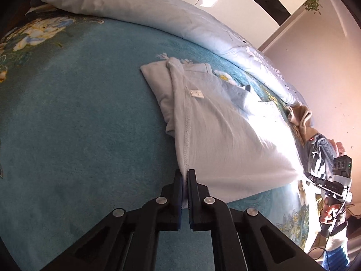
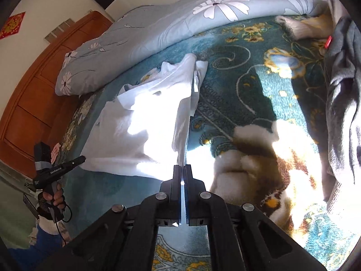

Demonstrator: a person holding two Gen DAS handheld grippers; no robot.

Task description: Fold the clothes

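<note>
White T-shirt [image 1: 225, 135] lies partly folded on the teal floral blanket [image 1: 79, 124] covering the bed, near a rolled grey daisy-print duvet [image 2: 158, 29]. Left gripper [image 1: 185, 176] has its fingers clamped together on the near hem corner by the stitched edge; right gripper [image 2: 182, 169] likewise pinched shut on the other near corner, with a thin strip of cloth running up out of the fingers. Each view shows the other gripper held in a hand [image 2: 54, 197] off to the side. Risks, as judgement: both grips are on thin edges right at the fingertips, so a fast lift or uneven pull could slip a corner out; if the two hands travel at different rates the fold would land skewed or bunch the already doubled sleeve side; the fuzzy blanket may drag on the cloth and wrinkle the lower layer; the dark grey garment [image 2: 343, 103] and the tan fleece piled nearby could get caught if the shirt swings that way. Harsh sun patches wash out the fabric, making edges hard to judge. Readable text: "GenRobot.AI" on the left gripper's body in the right wrist view; a small white care label [image 1: 196, 93] inside the shirt and a red tag [image 2: 329, 41] on the grey garment are illegible; red wall decoration [image 2: 12, 24] with a gold character, unreadable.
</note>
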